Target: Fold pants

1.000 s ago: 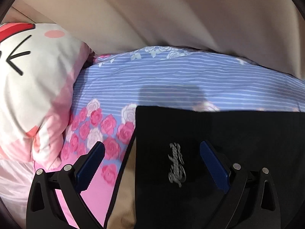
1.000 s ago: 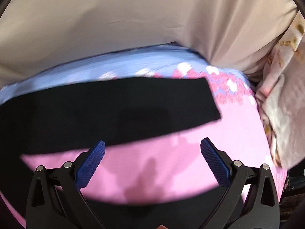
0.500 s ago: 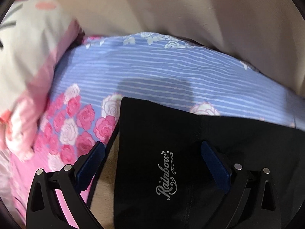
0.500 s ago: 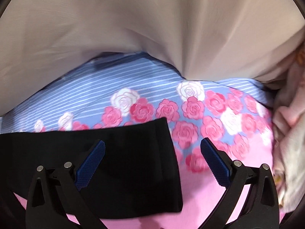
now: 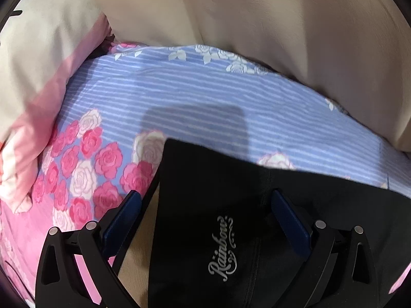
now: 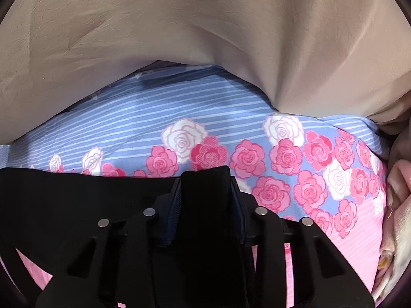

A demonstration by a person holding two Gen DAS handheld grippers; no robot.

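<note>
Bedding fills both views: a bed sheet (image 5: 195, 95) printed with blue and white stripes, bordered by pink and white roses and a plain pink band toward the lower edge. Beige fabric (image 5: 269, 25), draped and creased, spans the top of each frame. In the left wrist view, a white and pink pillow (image 5: 38, 71) occupies the upper left.

The black pants (image 5: 218, 192) lie flat on the sheet. In the left wrist view they cover the lower centre and lower right, with a silver script logo (image 5: 222, 249) reading "Rainbow" near the bottom centre; a tan lining or underlayer shows at the garment's left edge, lower left of centre. The left tongs (image 5: 205, 205) stand released, their blue pads wide apart: the left pad over the tan edge beside the roses, the right pad over the black cloth. Whether either pad touches the fabric cannot be told.

In the right wrist view the pants (image 6: 77, 200) stretch across the lower left as a dark band, their end at frame centre. The right tongs (image 6: 205, 192) have just been closing and are clenched on that end, a raised fold of black cloth pinched between the two blue pads. Crumpled pale cloth (image 6: 398, 205) sits at the right edge.
</note>
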